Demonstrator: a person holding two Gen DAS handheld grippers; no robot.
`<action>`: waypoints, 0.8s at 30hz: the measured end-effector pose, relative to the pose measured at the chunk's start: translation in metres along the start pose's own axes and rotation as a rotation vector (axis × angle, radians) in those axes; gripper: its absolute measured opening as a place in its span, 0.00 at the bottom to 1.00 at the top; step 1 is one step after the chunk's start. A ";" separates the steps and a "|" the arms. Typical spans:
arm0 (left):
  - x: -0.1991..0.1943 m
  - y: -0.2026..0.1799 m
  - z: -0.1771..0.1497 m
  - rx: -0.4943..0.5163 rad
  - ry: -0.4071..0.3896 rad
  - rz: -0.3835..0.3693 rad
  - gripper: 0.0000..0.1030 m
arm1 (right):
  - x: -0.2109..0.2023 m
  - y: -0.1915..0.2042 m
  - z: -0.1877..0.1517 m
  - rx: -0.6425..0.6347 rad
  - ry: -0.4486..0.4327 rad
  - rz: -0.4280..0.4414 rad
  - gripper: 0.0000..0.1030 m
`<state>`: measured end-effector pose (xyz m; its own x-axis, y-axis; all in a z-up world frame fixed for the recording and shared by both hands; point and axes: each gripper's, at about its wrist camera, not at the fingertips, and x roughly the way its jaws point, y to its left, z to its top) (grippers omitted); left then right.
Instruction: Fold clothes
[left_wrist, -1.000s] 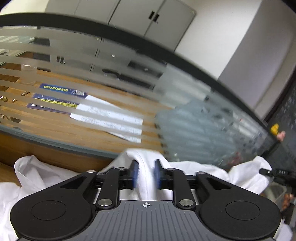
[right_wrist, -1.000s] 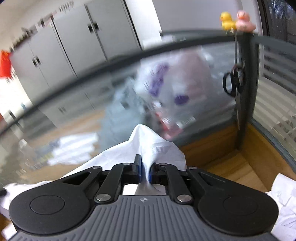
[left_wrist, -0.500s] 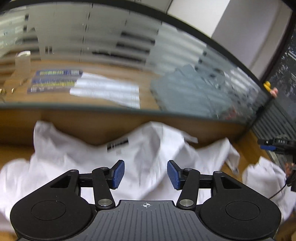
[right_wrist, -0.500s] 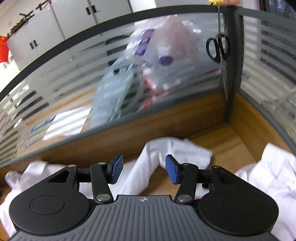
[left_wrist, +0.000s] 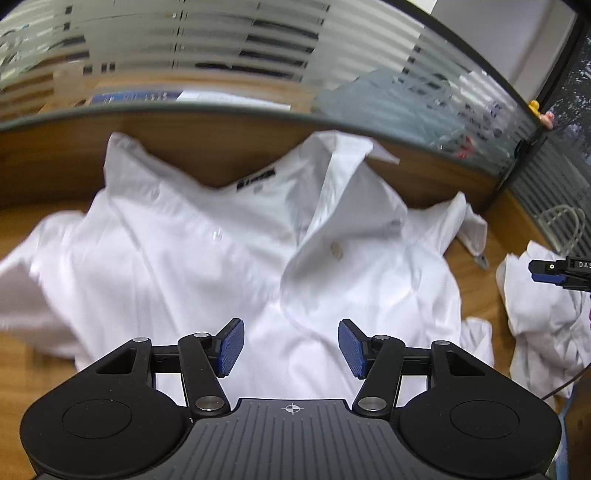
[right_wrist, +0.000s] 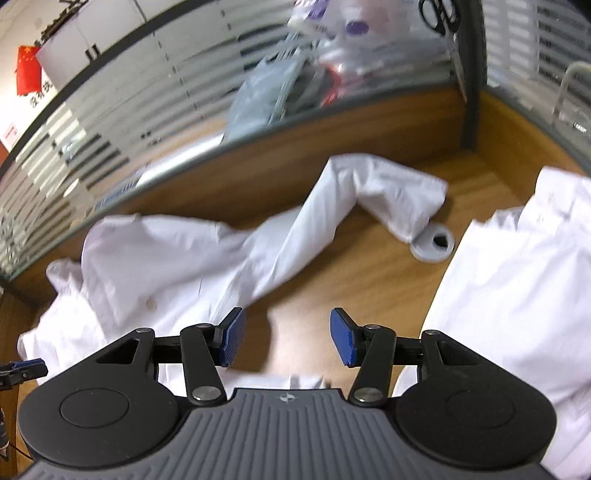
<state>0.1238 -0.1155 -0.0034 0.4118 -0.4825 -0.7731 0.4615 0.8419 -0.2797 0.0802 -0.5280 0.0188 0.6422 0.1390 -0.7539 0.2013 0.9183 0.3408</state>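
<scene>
One white shirt (left_wrist: 207, 254) lies spread and rumpled across the wooden surface (right_wrist: 373, 273), collar at the far edge against the striped glass partition (left_wrist: 258, 48), its placket open with a button showing. Its sleeve (right_wrist: 332, 210) trails right, the cuff touching a grey cable grommet (right_wrist: 433, 245). More white clothing (right_wrist: 517, 288) is heaped at right, bare wood between. Both the left tongs (left_wrist: 291, 349) and right tongs (right_wrist: 284, 341) hover apart, gripping nothing.

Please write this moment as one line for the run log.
task: fold clothes | left gripper: open, empty | right gripper: open, empty | white shirt: spread on desk, unfolded | second white garment: at right
</scene>
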 end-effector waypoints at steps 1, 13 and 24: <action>-0.001 0.001 -0.007 0.000 0.009 0.002 0.60 | 0.000 0.001 -0.007 -0.001 0.009 0.005 0.55; -0.007 -0.007 -0.115 0.041 0.185 0.014 0.64 | 0.050 0.004 -0.054 -0.011 0.167 0.032 0.55; 0.006 -0.040 -0.166 0.007 0.245 0.109 0.54 | 0.089 -0.016 -0.060 0.154 0.302 0.095 0.11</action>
<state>-0.0230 -0.1119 -0.0911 0.2575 -0.3151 -0.9135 0.4308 0.8836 -0.1833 0.0899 -0.5084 -0.0879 0.4203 0.3455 -0.8390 0.2749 0.8327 0.4806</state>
